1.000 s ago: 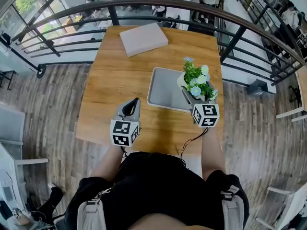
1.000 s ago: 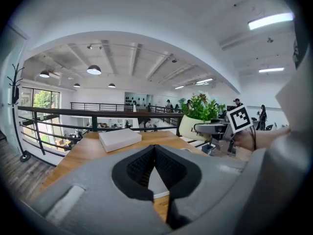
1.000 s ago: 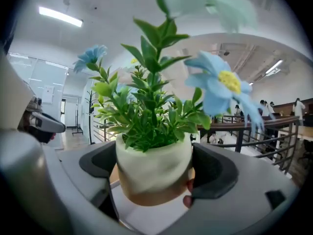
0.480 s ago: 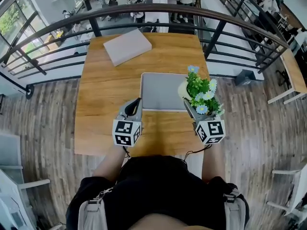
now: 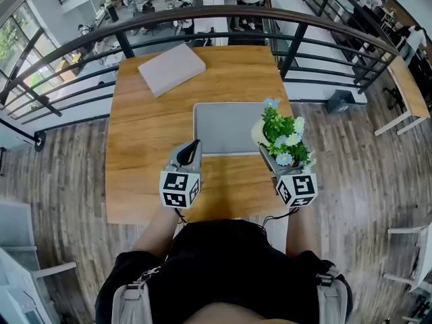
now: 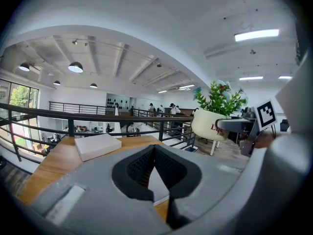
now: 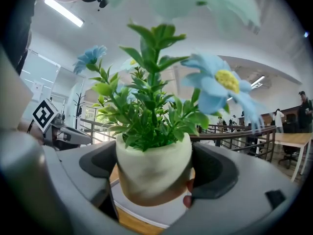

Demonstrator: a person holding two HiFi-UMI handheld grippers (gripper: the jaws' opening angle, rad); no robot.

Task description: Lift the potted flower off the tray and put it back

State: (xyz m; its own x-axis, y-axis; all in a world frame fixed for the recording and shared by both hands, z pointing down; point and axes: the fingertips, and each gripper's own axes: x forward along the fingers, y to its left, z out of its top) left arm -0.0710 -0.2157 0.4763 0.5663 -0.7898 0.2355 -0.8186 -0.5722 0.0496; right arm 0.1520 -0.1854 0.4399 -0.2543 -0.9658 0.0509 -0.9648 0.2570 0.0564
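Note:
The potted flower (image 5: 282,131), green leaves and pale blue blooms in a cream pot (image 7: 152,173), hangs in the air over the right side of the wooden table. My right gripper (image 5: 264,140) is shut on the pot, one jaw on each side of it. The grey tray (image 5: 225,128) lies bare on the table just left of the pot, and it shows below the pot in the right gripper view as the tray (image 7: 146,214). My left gripper (image 5: 191,152) is shut with nothing in it, near the tray's front left corner. The pot (image 6: 211,125) shows at the right of the left gripper view.
A flat white box (image 5: 171,69) lies at the table's far left corner. A dark metal railing (image 5: 223,19) runs round the far and side edges of the table (image 5: 144,147). Beyond it, people sit on a lower floor.
The right gripper holds the lifted flower all along and has shifted slightly toward the table's right front. The head view has turned. The left gripper has stayed in place.

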